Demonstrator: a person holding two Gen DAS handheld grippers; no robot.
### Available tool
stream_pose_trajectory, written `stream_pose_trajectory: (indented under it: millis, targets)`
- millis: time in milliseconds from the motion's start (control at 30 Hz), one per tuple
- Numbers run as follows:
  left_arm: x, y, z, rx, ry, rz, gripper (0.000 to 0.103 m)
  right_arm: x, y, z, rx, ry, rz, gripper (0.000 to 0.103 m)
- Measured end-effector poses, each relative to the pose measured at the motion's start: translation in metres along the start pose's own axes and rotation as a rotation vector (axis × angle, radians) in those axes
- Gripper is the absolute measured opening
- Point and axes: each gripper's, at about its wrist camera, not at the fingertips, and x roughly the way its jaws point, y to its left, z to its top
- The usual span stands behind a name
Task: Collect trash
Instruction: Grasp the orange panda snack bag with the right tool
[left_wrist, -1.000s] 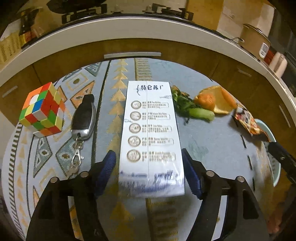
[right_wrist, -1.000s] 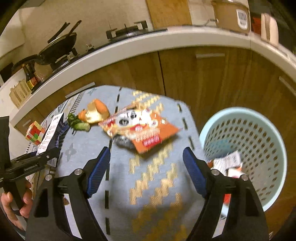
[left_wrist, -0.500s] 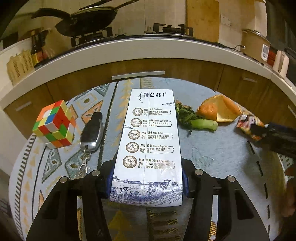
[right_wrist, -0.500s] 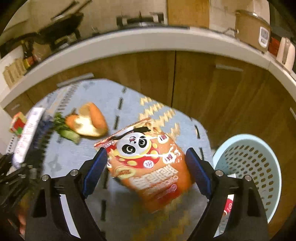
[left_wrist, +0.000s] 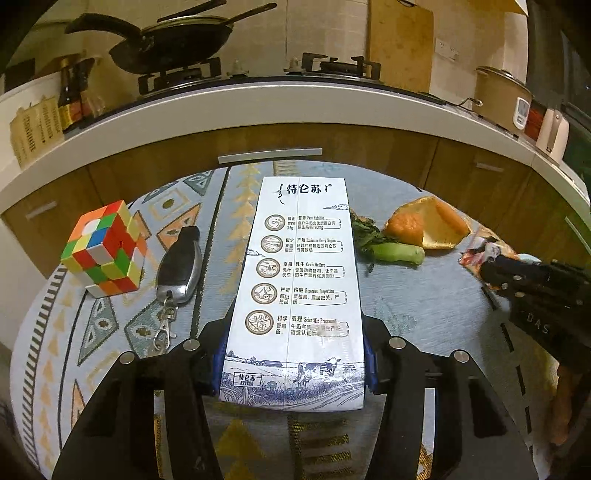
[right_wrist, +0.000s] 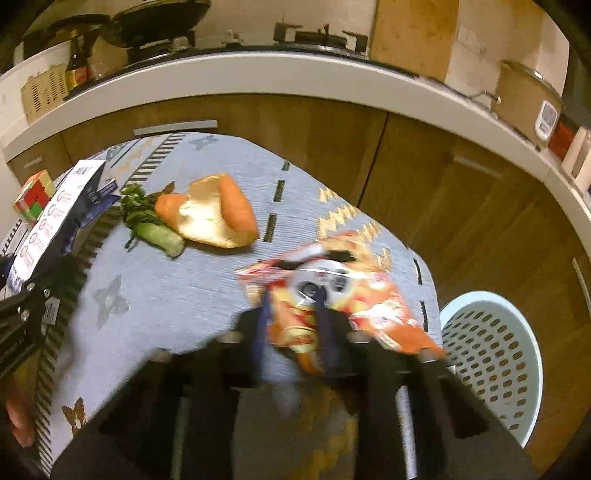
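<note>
A tall white milk carton lies lengthwise on the patterned tablecloth, and my left gripper is shut on its near end, blue pads pressing both sides. The same carton shows at the far left of the right wrist view. My right gripper has its jaws closing on an orange snack bag, whose crumpled near part is pinched between the fingers; this view is blurred. From the left wrist view, the right gripper sits at the bag near the table's right edge.
An orange peel and a green vegetable stalk lie between carton and bag. A Rubik's cube and a car key rest left of the carton. A pale blue perforated basket stands on the floor, right of the table.
My left gripper closed onto the carton's sides. My right gripper moved over the snack bag and closed on it, crumpling it.
</note>
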Motion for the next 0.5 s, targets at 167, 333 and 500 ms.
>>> stream_pose_trajectory:
  millis: [167,333,500]
  targets:
    - [-0.001,0.003,0.0,-0.005,-0.004,-0.011,0.051,-0.02,-0.023,-0.007,0.106,-0.05,0.115,0.013]
    - [-0.001,0.003,0.0,-0.005,-0.004,-0.011,0.051,-0.042,-0.024,-0.013,0.083,-0.093,0.066,0.08]
    - [-0.001,0.004,0.0,-0.012,-0.001,-0.013,0.051,-0.015,-0.014,-0.008,0.018,0.027,0.055,0.08]
